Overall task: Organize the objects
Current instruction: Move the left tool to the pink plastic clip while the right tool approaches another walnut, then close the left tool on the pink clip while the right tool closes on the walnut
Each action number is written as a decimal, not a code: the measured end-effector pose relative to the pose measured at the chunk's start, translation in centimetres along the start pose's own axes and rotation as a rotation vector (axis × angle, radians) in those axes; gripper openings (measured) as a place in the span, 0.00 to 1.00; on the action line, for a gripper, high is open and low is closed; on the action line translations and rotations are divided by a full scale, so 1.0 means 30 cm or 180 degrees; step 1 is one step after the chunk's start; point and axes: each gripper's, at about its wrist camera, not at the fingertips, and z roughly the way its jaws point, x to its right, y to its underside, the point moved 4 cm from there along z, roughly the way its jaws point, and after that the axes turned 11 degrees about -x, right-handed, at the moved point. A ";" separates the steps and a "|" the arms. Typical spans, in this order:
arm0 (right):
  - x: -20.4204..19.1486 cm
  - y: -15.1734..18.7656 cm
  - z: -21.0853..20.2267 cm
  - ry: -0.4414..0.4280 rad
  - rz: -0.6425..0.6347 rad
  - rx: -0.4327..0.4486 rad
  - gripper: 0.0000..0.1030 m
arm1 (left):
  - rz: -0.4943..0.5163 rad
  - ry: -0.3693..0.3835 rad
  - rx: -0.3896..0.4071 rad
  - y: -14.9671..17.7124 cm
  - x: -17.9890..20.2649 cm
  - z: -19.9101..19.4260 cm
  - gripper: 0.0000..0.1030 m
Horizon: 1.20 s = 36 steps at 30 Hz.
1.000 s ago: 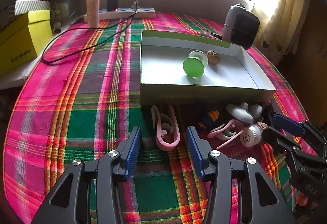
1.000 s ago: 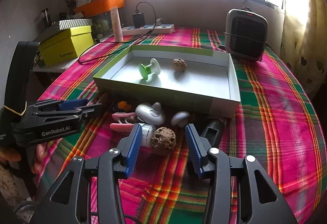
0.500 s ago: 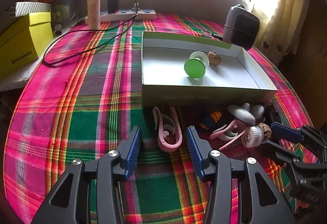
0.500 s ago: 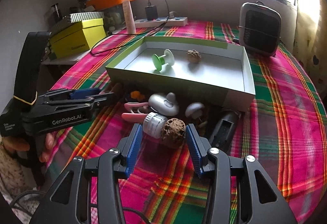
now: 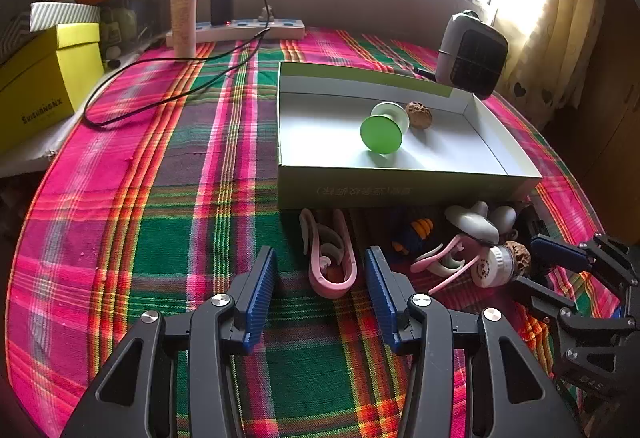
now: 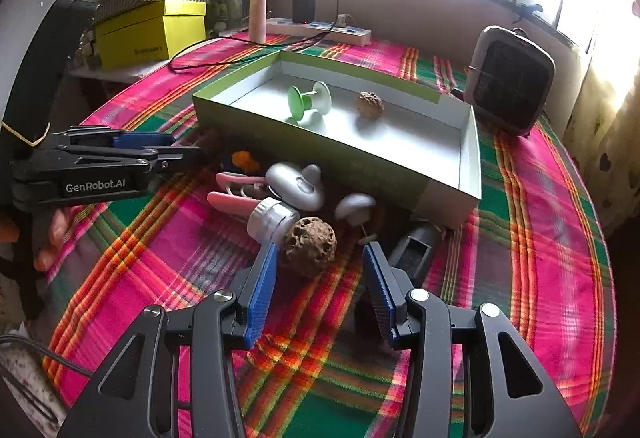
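yellow box point(image 6: 152, 32) back left | power strip point(image 5: 240, 30) by wall | heater point(image 6: 510, 80) right

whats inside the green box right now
Inside the box lie a green spool and a brown walnut, apart from each other. The near wall hides the floor strip just behind it.

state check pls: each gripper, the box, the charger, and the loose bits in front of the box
left gripper: jaws open, pink clip lying between them, not pressed
right gripper: jaws open, brown pitted ball just ahead, not gripped
green box: open, holds green spool on its side and a second pitted ball
charger: plugged into power strip
white-capped bottle: lying on its side
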 end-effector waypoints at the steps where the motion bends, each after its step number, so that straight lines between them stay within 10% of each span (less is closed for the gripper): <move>1: -0.001 -0.004 0.003 0.0007 -0.0015 -0.0007 0.44 | -0.0001 0.0002 0.0000 0.000 0.000 0.000 0.43; 24: -0.038 -0.025 0.038 -0.0038 -0.0149 -0.0093 0.33 | 0.0013 -0.0024 -0.0002 -0.002 0.004 0.001 0.43; 36: -0.042 -0.024 0.035 -0.0052 -0.0143 -0.0084 0.32 | -0.0015 -0.0126 0.0000 -0.008 -0.016 0.000 0.25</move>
